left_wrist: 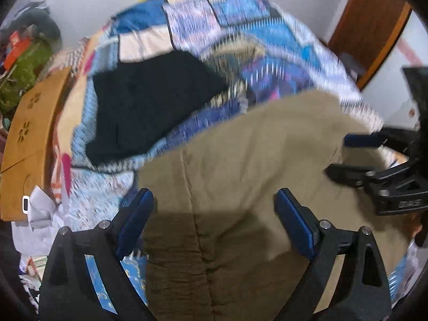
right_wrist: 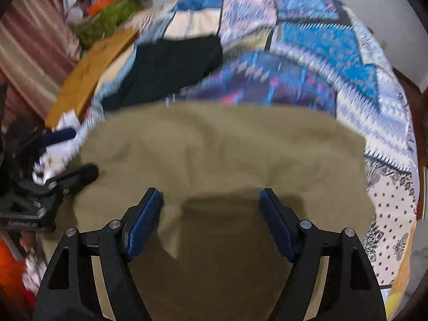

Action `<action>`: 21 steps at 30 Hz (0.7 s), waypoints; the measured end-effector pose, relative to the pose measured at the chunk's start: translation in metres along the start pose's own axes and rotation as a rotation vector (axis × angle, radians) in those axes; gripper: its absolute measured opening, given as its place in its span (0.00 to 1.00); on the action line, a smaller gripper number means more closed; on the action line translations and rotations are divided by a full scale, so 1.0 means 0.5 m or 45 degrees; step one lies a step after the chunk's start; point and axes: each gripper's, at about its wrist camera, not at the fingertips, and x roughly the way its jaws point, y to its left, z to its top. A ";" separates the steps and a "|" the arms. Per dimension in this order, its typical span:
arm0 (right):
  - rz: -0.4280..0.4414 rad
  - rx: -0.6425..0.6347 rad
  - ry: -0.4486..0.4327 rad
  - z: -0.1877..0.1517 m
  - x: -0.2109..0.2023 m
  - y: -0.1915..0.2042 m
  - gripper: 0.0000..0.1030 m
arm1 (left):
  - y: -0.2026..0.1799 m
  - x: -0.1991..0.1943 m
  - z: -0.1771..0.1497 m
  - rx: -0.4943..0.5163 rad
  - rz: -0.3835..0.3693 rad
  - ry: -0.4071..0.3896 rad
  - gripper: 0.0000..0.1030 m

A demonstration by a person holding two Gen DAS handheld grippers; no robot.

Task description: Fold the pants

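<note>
Khaki pants (left_wrist: 240, 165) lie spread on a patchwork quilt (left_wrist: 240, 32), and fill the lower half of the right wrist view (right_wrist: 214, 144). My left gripper (left_wrist: 214, 198) is open above the pants near their left edge, holding nothing. My right gripper (right_wrist: 211, 198) is open above the pants, holding nothing. The right gripper shows at the right edge of the left wrist view (left_wrist: 345, 157), and the left gripper at the left edge of the right wrist view (right_wrist: 77, 155). Both views are blurred.
A folded black garment (left_wrist: 149, 101) lies on the quilt beyond the pants, also in the right wrist view (right_wrist: 171, 64). A wooden board (left_wrist: 29, 139) and a pile of clutter (left_wrist: 24, 53) are to the left. A brown door (left_wrist: 369, 24) is at the far right.
</note>
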 end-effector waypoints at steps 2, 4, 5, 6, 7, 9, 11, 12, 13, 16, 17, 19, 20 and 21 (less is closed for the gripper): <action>-0.019 -0.043 -0.014 -0.020 -0.012 0.001 0.74 | -0.001 -0.003 -0.018 -0.002 0.008 -0.038 0.91; -0.031 -0.074 -0.013 -0.039 -0.024 0.003 0.74 | 0.000 -0.010 -0.026 0.006 0.013 -0.039 0.91; -0.040 -0.093 -0.014 -0.053 -0.033 0.004 0.74 | -0.001 -0.015 -0.031 0.006 0.015 -0.044 0.91; -0.046 -0.104 -0.013 -0.066 -0.039 0.004 0.74 | -0.003 -0.021 -0.040 0.007 0.017 -0.048 0.91; -0.050 -0.107 -0.017 -0.073 -0.045 0.002 0.74 | -0.005 -0.027 -0.046 0.011 0.020 -0.052 0.91; -0.044 -0.088 -0.025 -0.099 -0.060 -0.005 0.74 | -0.013 -0.042 -0.063 0.028 0.040 -0.081 0.91; -0.033 -0.067 -0.029 -0.118 -0.071 -0.006 0.74 | -0.022 -0.057 -0.076 0.046 0.045 -0.094 0.91; -0.033 -0.060 -0.033 -0.126 -0.073 -0.006 0.74 | -0.027 -0.064 -0.087 0.053 0.043 -0.095 0.91; -0.038 -0.051 -0.043 -0.136 -0.079 -0.009 0.74 | -0.030 -0.070 -0.097 0.058 0.044 -0.097 0.91; -0.033 -0.038 -0.061 -0.169 -0.095 -0.010 0.74 | -0.037 -0.086 -0.126 0.076 0.064 -0.117 0.91; -0.044 -0.048 -0.076 -0.183 -0.101 -0.004 0.74 | -0.037 -0.091 -0.135 0.078 0.069 -0.128 0.91; -0.084 -0.071 -0.106 -0.207 -0.111 0.005 0.74 | -0.036 -0.099 -0.150 0.063 0.068 -0.138 0.92; -0.109 -0.081 -0.123 -0.219 -0.117 0.010 0.75 | -0.032 -0.103 -0.161 0.042 0.065 -0.145 0.92; -0.129 -0.067 -0.128 -0.232 -0.121 0.012 0.76 | -0.030 -0.106 -0.169 0.028 0.062 -0.149 0.92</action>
